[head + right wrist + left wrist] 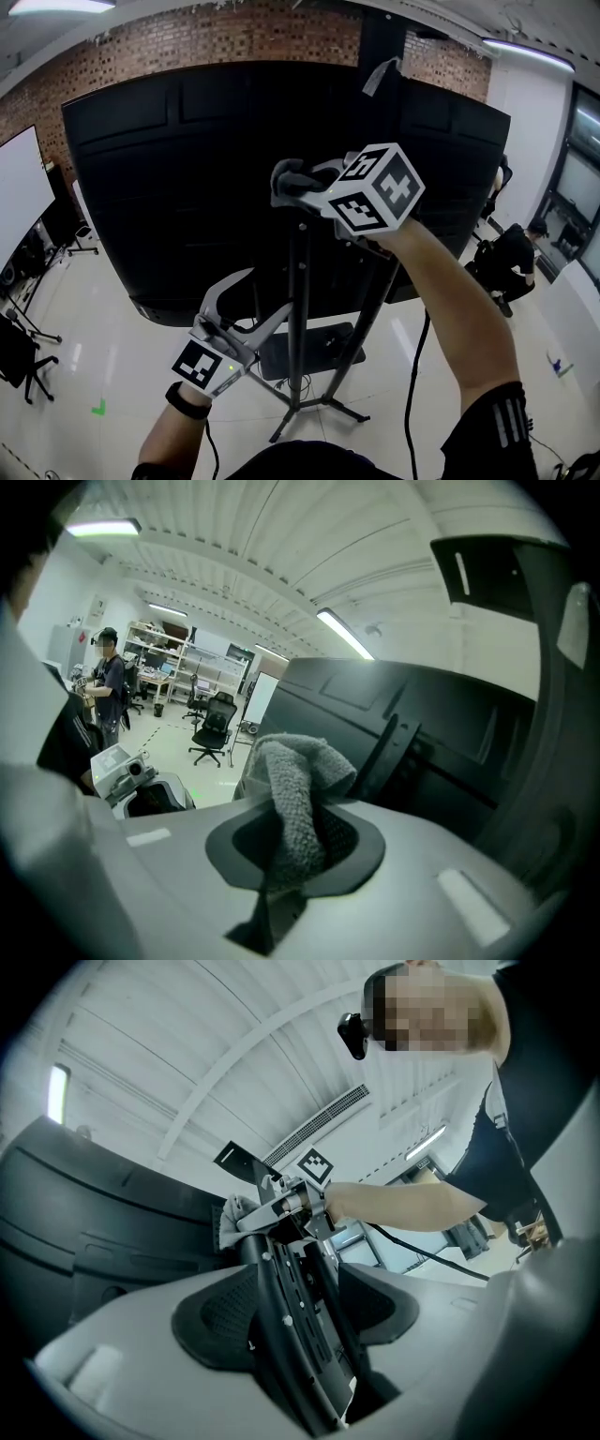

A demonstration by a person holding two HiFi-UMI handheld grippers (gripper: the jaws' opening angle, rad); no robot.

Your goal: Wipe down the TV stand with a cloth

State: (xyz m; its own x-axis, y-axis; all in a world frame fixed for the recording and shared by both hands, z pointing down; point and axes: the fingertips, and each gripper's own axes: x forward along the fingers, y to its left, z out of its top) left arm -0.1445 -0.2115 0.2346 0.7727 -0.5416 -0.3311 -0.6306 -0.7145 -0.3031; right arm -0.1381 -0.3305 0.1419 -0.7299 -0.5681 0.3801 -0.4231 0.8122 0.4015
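Note:
The TV stand's black post point(298, 281) rises from its floor base point(319, 349) behind the big black TV back point(187, 187). My right gripper point(298, 184) is raised to the top of the post, shut on a grey cloth point(291, 176) that presses against the mount. The cloth point(295, 799) bulges out between the jaws of the right gripper point(295, 850). Lower down, my left gripper point(270, 302) holds the post. In the left gripper view the post point(281, 1316) runs between the pads of the left gripper point(300, 1321), and the cloth point(230, 1222) shows above it.
A black cable point(412, 375) hangs at the right of the stand. A whiteboard point(23, 187) and an office chair point(23, 361) stand at the left. A person point(511, 258) is at the right, another person point(108, 686) and chairs point(211, 726) are farther off.

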